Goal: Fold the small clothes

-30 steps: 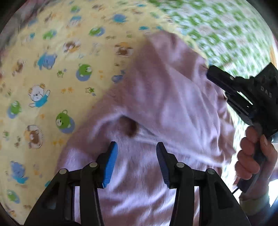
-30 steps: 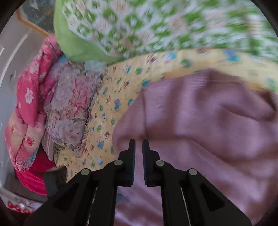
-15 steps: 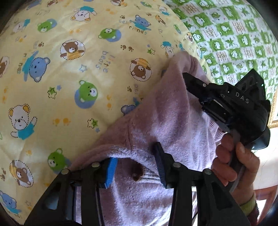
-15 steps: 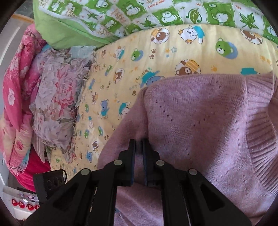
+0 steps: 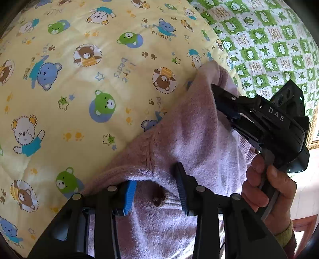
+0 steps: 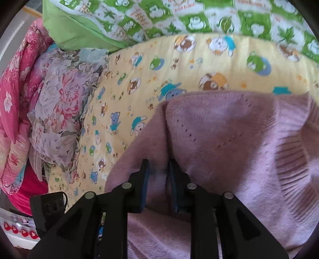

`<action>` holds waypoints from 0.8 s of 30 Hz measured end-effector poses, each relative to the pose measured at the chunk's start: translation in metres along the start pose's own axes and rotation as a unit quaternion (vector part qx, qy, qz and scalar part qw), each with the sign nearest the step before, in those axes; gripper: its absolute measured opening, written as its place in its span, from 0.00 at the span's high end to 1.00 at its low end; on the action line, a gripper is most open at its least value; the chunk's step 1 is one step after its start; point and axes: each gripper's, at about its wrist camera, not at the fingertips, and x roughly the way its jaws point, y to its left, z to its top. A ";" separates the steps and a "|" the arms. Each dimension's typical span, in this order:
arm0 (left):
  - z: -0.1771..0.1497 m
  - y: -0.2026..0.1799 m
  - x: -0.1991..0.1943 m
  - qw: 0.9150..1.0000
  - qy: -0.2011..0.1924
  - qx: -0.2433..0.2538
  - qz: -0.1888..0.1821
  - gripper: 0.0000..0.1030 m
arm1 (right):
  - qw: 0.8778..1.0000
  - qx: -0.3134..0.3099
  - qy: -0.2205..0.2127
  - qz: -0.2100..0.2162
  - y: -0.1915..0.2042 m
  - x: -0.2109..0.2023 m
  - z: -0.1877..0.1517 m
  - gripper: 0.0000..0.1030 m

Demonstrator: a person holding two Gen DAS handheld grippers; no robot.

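Both tongs parted over pink sweater [image 5: 195, 139]

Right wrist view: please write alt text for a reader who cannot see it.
A right hand-held gripper, its black fingers slightly apart, noses into a fold of a pink knit sweater lying on a yellow bear-print quilt. A green-and-white patterned pillow lies beyond, and floral bedding is heaped at the left.

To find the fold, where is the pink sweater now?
The pink sweater lies on the yellow bear quilt, lower right in the left view, beside the green quilt.
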 end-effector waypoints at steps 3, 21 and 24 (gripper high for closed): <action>0.000 -0.003 -0.002 1.000 -0.014 0.014 0.015 0.92 | 0.999 -0.016 -0.028 0.007 0.010 -0.014 0.007 0.97; -0.008 -0.011 -0.017 0.991 -0.039 0.115 0.057 0.85 | 0.994 -0.051 -0.088 -0.042 0.029 0.005 0.044 0.95; -0.011 -0.010 -0.030 0.991 -0.028 0.123 0.053 0.82 | 0.992 -0.019 -0.123 -0.033 0.022 -0.033 0.033 0.85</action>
